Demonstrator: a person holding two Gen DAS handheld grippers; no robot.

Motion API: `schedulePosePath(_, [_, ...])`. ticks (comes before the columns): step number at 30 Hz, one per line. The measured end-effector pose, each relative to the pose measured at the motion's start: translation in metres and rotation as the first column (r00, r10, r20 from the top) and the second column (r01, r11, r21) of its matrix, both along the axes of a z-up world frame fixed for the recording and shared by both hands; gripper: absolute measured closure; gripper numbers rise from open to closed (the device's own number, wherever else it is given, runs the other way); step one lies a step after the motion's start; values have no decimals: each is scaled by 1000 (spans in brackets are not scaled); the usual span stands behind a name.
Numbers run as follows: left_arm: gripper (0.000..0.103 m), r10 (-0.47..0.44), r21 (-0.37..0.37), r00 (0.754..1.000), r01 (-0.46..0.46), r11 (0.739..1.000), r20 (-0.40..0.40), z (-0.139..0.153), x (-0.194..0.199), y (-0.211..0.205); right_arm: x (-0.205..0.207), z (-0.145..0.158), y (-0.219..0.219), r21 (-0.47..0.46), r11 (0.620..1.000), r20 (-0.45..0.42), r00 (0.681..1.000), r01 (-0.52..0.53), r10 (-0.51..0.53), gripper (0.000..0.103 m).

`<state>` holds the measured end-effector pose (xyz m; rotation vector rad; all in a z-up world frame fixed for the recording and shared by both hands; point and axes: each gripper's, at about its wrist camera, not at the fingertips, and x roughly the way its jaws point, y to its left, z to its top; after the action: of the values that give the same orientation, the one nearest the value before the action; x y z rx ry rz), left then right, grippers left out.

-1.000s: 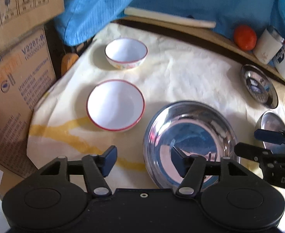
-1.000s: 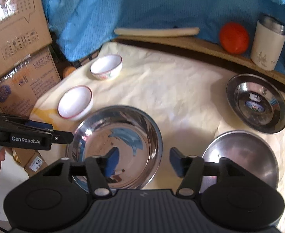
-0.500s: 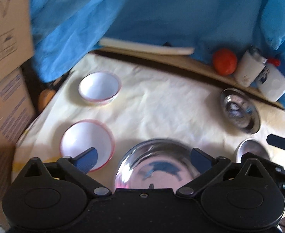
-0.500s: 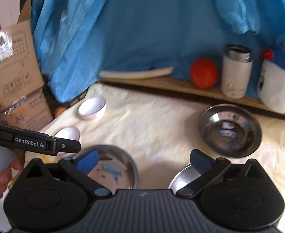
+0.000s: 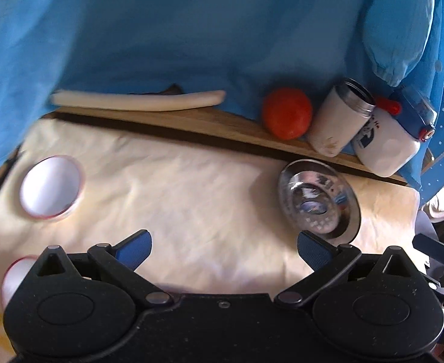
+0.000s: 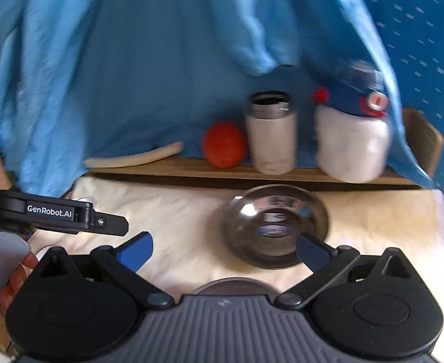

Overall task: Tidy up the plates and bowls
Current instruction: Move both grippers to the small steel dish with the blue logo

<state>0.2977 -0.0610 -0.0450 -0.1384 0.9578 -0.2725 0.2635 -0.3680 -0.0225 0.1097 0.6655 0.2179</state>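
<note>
Left wrist view: the left tool (image 5: 224, 246) hangs wide over the cream cloth (image 5: 191, 187) on the bench, nothing between its blue pads (image 5: 135, 246). A white bowl (image 5: 51, 189) with a red rim sits far left; a second white bowl (image 5: 14, 281) peeks out at the near left edge, half hidden by the tool. A steel plate (image 5: 318, 198) lies on the right, just beyond the right pad. Along the far wooden ledge (image 5: 191, 121): a pale stick (image 5: 137, 101), an orange (image 5: 286, 113), a flask (image 5: 339, 121), a jug (image 5: 388, 142).

Right wrist view: the right tool (image 6: 224, 249) also gapes wide and holds nothing. The steel plate (image 6: 274, 225) lies just ahead, its near rim behind the right pad. A steel rim (image 6: 232, 286) shows at the tool's body. The left tool's arm (image 6: 58, 216) pokes in from the left, gripped by a hand (image 6: 13, 278).
</note>
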Motion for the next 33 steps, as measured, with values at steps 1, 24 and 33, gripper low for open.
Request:
schedulePosePath(1, [1, -12, 2, 1000, 12, 1000, -2, -1, 6, -7, 3, -1, -5, 2, 1000, -7, 1000, 21, -21, 0])
schedulePosePath(24, [1, -70, 82, 995, 76, 994, -72, -60, 97, -101, 83, -47, -48, -13, 982, -192, 963, 191, -190, 2])
schedulePosePath(33, [1, -71, 73, 995, 76, 994, -72, -66, 103, -109, 97, -58, -43, 1, 982, -221, 957, 191, -186, 16])
